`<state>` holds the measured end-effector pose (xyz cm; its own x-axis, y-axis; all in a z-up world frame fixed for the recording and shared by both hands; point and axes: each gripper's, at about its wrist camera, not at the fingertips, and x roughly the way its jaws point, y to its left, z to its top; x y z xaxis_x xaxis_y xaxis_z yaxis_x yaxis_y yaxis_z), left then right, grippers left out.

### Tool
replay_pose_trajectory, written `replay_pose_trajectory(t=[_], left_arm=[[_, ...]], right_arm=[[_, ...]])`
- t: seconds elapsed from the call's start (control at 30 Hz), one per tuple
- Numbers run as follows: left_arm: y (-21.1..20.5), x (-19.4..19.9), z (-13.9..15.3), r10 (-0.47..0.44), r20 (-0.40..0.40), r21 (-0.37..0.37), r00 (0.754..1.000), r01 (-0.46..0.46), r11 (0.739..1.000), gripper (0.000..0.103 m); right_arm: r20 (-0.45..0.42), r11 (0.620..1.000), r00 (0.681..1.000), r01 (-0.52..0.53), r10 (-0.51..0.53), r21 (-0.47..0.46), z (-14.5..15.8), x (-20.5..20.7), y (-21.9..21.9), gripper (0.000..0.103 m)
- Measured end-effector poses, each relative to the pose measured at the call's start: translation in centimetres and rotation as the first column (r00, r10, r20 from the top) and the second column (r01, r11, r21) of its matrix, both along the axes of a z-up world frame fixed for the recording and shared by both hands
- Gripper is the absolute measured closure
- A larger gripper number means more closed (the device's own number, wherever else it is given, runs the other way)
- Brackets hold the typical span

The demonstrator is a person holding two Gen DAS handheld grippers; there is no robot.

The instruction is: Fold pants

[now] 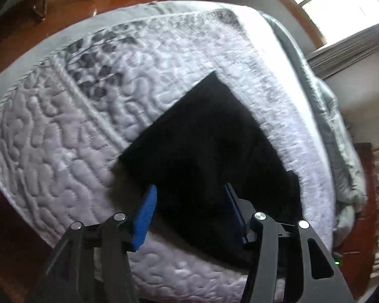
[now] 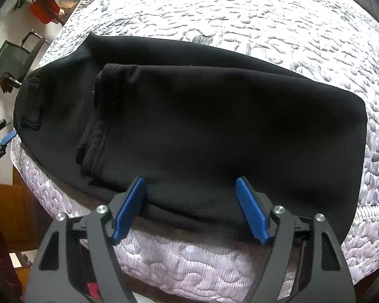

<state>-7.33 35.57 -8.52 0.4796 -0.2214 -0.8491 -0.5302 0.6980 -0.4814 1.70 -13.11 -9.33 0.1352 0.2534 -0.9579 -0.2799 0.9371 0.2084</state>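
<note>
A pair of black, soft-knit pants (image 2: pixel 214 126) lies folded on a white quilted mattress (image 2: pixel 265 25) with a raised pebble-like stitch pattern. In the right wrist view the legs are doubled over the upper part, so the hem ends (image 2: pixel 98 116) rest on top of the seat, and a back pocket (image 2: pixel 31 103) shows at the far left end. The near edge of the pants runs along the near side of the mattress.

The right gripper (image 2: pixel 190 202), black-framed with blue ribbed fingers (image 2: pixel 128 207), sits at that near edge with its jaws spread wide, one finger on each side of the folded fabric, gripping nothing.

The left gripper (image 1: pixel 189 207) hovers over one end of the pants (image 1: pixel 209 156), jaws likewise wide apart and empty. It also appears at the left edge of the right wrist view (image 2: pixel 2 139), just beside the pocket end.

A black mesh chair (image 2: pixel 15 58) stands beyond the mattress at the left.
</note>
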Motion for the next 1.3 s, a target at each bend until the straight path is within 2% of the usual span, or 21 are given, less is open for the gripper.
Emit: replay_pose_trajectory(t=[0.03,0.07,0.2,0.33,0.37,0.47,0.5,0.53,0.57,0.63,0.67,0.73,0.77,0.8,0.83,0.9,0.97,1.07,1.17,1.3], left_arm=[[0.1,-0.3,-0.4,0.023,-0.046,0.037,0.999,-0.021,0.999,0.043],[0.2,-0.7,-0.5,0.027,-0.043,0.039,0.999,-0.025,0.999,0.043],[0.7,-1.1,-2.1,0.033,-0.027,-0.045,0.999,-0.034,0.998,0.041],[1.0,0.6,-3.6,0.068,0.019,-0.112,0.997,-0.066,0.992,0.041],[0.9,1.1,-3.8,0.079,0.022,-0.124,0.997,-0.076,0.989,0.037],[-0.1,2.4,-4.1,0.093,0.046,-0.155,0.995,-0.084,0.984,0.037],[-0.6,2.5,-3.8,0.097,0.076,-0.195,0.992,-0.081,0.978,0.045],[-0.8,2.6,-3.5,0.091,0.12,-0.265,0.989,-0.056,0.963,0.047],[-1.1,2.4,-3.0,0.083,0.162,-0.302,0.983,-0.031,0.953,0.049],[-1.6,2.9,-1.8,0.047,0.174,-0.226,0.984,-0.007,0.974,0.049],[-1.8,3.4,-2.0,0.03,0.135,-0.184,0.99,-0.005,0.983,0.048],[-1.4,4.1,-3.7,0.041,0.06,-0.172,0.997,-0.03,0.985,0.046],[-1.2,4.0,-4.1,0.051,0.058,-0.181,0.997,-0.04,0.983,0.046],[-1.3,3.9,-4.1,0.056,0.059,-0.18,0.997,-0.045,0.983,0.051],[-1.6,4.0,-3.5,0.047,0.068,-0.157,0.997,-0.036,0.987,0.055],[-2.3,3.9,-2.4,0.034,0.08,-0.118,0.996,-0.024,0.993,0.074],[-2.4,3.9,-1.2,0.055,0.108,-0.106,0.993,-0.044,0.993,0.086],[-3.2,3.6,0.7,0.047,0.167,-0.063,0.985,-0.037,0.997,0.089],[-4.5,3.3,2.6,-0.009,0.228,0.02,0.974,0.004,1.0,0.089],[-6.1,3.2,4.6,-0.067,0.288,0.072,0.955,0.049,0.996,0.089]], right_arm=[[0.001,1.0,1.0,-0.001,0.001,-0.003,0.0,0.0,0.1,0.027],[0.001,1.0,1.0,-0.001,0.001,-0.004,0.0,0.0,0.1,0.027],[0.001,1.0,1.0,-0.008,0.008,0.0,-0.1,0.0,0.1,0.026],[0.0,1.0,1.0,-0.004,0.004,-0.001,-0.1,0.0,0.2,0.026],[0.003,1.0,1.0,-0.004,0.004,-0.001,-0.1,-0.1,0.2,0.026],[0.004,1.0,1.0,-0.004,0.004,0.002,-0.1,-0.1,0.2,0.026],[0.002,1.0,1.0,-0.003,0.003,0.002,-0.1,0.0,0.2,0.026],[0.001,1.0,1.0,-0.002,0.002,0.002,-0.1,-0.1,0.1,0.026],[0.002,1.0,1.0,-0.002,0.002,0.003,-0.1,-0.1,0.1,0.026],[0.002,1.0,1.0,-0.004,0.004,0.004,-0.1,-0.1,0.1,0.025],[0.001,1.0,1.0,-0.004,0.004,0.005,-0.1,-0.1,0.1,0.025],[0.0,1.0,1.0,-0.004,0.004,0.005,-0.2,0.0,0.1,0.025],[0.001,1.0,1.0,-0.005,0.005,0.005,-0.2,0.0,0.1,0.025],[0.004,1.0,1.0,-0.008,0.008,0.007,-0.2,-0.1,0.1,0.025],[0.006,1.0,1.0,-0.009,0.009,0.009,-0.1,-0.1,0.0,0.025],[0.007,1.0,1.0,-0.011,0.011,0.013,-0.1,-0.2,-0.1,0.025],[0.005,1.0,1.0,-0.011,0.011,0.015,-0.1,-0.2,-0.2,0.025],[0.009,1.0,1.0,-0.011,0.011,0.011,-0.1,-0.3,-0.2,0.025],[0.011,1.0,1.0,-0.008,0.008,0.021,0.0,-0.5,-0.4,0.025],[0.011,0.998,1.0,0.018,-0.018,0.065,0.5,-0.7,-1.4,0.025]])
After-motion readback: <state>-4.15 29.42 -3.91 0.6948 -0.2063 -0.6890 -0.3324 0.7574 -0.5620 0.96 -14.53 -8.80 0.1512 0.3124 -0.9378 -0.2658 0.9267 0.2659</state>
